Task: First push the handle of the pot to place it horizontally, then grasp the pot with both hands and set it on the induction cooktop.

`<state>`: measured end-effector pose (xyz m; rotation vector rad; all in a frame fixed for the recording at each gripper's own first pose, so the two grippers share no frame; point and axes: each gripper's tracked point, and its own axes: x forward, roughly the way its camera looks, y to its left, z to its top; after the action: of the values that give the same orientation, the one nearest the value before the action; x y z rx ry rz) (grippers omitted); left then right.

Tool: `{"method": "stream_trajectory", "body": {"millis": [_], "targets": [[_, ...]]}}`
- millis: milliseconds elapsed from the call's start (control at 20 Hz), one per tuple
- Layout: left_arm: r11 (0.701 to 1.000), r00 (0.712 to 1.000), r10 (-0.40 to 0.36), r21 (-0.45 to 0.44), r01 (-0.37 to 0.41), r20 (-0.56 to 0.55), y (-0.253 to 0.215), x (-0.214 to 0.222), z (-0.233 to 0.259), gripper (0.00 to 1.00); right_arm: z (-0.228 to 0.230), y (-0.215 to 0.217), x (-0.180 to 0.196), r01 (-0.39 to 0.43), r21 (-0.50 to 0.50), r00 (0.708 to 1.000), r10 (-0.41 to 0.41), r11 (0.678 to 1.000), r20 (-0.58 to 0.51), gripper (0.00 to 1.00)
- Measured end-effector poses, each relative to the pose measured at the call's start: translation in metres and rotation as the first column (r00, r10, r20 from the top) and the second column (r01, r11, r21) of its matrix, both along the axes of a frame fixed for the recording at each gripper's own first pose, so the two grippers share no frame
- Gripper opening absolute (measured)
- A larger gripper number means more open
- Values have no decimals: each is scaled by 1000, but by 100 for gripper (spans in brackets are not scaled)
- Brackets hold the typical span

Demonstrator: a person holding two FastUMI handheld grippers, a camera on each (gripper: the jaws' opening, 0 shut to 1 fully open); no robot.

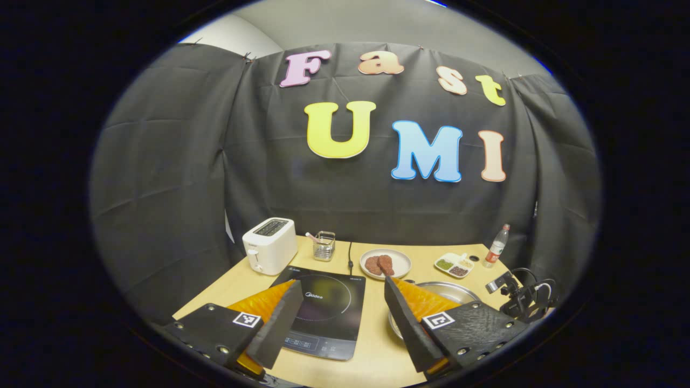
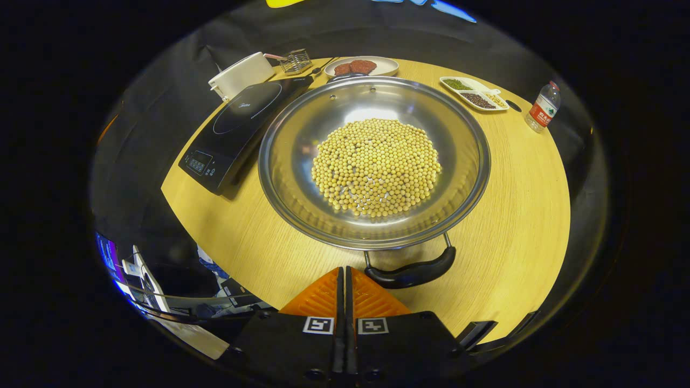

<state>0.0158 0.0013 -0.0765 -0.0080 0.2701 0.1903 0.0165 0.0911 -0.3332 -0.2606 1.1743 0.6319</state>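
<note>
Left gripper (image 1: 342, 299): fingers spread wide apart, nothing between them — it hangs above the near edge of the table (image 1: 377, 355), looking toward the back wall.
Right gripper (image 2: 345, 275): fingers pressed together with nothing held, tips just beside the pot's near handle (image 2: 411, 272), slightly to its left; whether they touch it I cannot tell.
Pot (image 2: 302, 145): wide, shallow steel pan on the wooden table, just right of the cooktop and not on it; in the left gripper view its rim (image 1: 447, 289) shows behind the right-hand finger.
Contents: a round heap of yellow beans (image 2: 377, 167) in the middle of the pot.
Handles: the near one is a dark curved grip on two wire arms, pointing at the right gripper; a second one (image 2: 345, 76) peeks over the far rim.
Cooktop (image 2: 242, 124): black, flat, with its control panel at the near end — its top is bare.
Back of table: white toaster (image 1: 269, 245), small wire holder (image 1: 324, 245), plate with two brown patties (image 1: 385, 263), divided dish of seeds (image 1: 454, 264), water bottle (image 1: 496, 247).
</note>
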Motion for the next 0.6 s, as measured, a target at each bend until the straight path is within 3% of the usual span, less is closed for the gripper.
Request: {"method": "stream_trajectory", "body": {"millis": [600], "targets": [[1000, 1000, -23, 13, 23, -2, -26, 8, 0, 89, -1, -13, 16, 23, 17, 999, -24, 1000, 24, 2]]}}
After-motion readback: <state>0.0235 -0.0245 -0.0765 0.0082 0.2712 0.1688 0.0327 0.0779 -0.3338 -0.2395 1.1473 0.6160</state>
